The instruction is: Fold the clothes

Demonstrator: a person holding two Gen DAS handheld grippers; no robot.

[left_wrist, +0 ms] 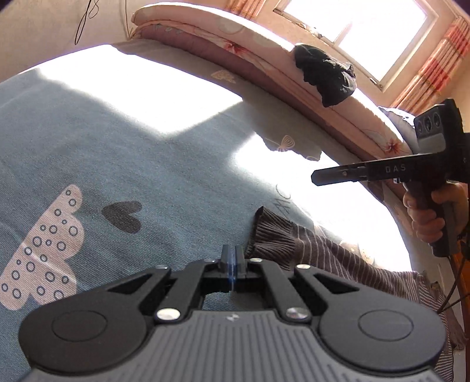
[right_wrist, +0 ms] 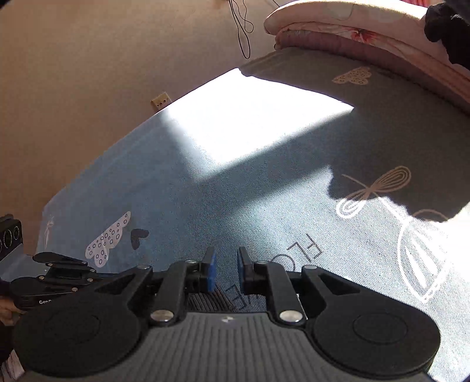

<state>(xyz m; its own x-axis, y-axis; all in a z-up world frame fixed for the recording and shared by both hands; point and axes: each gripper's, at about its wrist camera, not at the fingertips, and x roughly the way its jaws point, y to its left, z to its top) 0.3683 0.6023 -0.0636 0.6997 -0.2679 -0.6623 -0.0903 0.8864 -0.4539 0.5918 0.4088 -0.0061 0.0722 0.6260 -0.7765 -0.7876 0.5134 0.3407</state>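
From my left wrist view, the left gripper (left_wrist: 232,258) has its jaws pressed together, blue pads meeting with nothing visibly between them. It sits over the blue-grey bedsheet (left_wrist: 123,147), just left of the striped garment (left_wrist: 323,258). The garment lies flat on the sheet at lower right: brown fabric with thin pale stripes and a darker ribbed cuff (left_wrist: 270,232) at its near end.

Only this view shows the right gripper (left_wrist: 315,177) from the side, held above the sheet by a hand (left_wrist: 426,217) wrapped round its handle. I cannot tell the jaw gap from here. Also seen only here: a window (left_wrist: 361,26) with striped curtains, and a crumpled black cloth (left_wrist: 326,76) on the folded floral quilt (left_wrist: 235,38).

My right wrist view settles the right gripper (right_wrist: 226,270): jaws spread, blue pads apart, empty. A small strip of the ribbed cuff (right_wrist: 211,301) shows just beneath them. The left gripper (right_wrist: 58,264) appears at far left, side-on.

Sheet is woven-looking, printed with pale dotted shapes, a dark heart (right_wrist: 138,236) and whisk outlines (right_wrist: 379,188). Hard sunlight patch washes out the centre. A wall socket (right_wrist: 161,100) sits on the beige wall.
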